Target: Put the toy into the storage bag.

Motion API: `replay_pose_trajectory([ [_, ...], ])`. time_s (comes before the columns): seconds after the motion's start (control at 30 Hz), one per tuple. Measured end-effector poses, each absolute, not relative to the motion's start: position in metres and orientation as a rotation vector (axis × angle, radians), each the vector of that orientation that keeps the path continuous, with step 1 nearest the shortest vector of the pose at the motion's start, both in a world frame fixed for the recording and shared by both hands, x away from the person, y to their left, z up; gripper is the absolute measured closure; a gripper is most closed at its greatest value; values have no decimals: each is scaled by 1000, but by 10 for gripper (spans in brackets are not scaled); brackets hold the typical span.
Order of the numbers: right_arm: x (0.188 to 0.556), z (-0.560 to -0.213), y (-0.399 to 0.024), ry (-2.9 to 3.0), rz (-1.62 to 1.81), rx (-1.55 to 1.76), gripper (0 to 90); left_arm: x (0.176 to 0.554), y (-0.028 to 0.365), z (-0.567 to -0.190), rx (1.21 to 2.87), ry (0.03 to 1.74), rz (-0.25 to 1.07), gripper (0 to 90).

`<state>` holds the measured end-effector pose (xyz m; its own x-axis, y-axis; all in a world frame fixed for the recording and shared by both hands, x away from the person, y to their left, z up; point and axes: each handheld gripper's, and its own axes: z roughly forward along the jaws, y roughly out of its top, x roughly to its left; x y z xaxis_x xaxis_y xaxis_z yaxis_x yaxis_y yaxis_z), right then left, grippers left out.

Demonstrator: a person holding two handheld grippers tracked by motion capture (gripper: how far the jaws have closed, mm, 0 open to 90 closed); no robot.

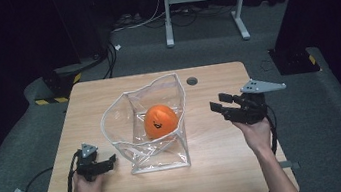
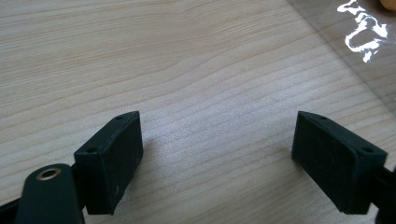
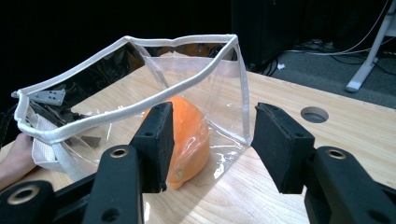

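Two grippers I keep spread and empty: left gripper [image 1: 112, 159] low on the worktop [image 1: 229, 168] beside the clear bag [image 1: 153, 163], right gripper [image 1: 216, 106] facing its side, where the orange ball [image 1: 160, 120] sits inside.

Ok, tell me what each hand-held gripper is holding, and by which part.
Nothing is held. The left hand-held gripper stands open over bare table. The right hand-held gripper is open too, short of the clear bag with the orange ball inside.
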<state>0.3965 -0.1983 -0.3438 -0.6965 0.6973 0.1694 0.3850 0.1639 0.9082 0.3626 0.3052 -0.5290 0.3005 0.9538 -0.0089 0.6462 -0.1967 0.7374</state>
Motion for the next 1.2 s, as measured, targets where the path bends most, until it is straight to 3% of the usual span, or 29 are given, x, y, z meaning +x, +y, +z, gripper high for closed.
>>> replay_pose_trajectory([
  [1.2, 385, -377, -211, 2139, 1561, 1110, 478, 363, 305, -529, 1931, 1421, 615, 166],
])
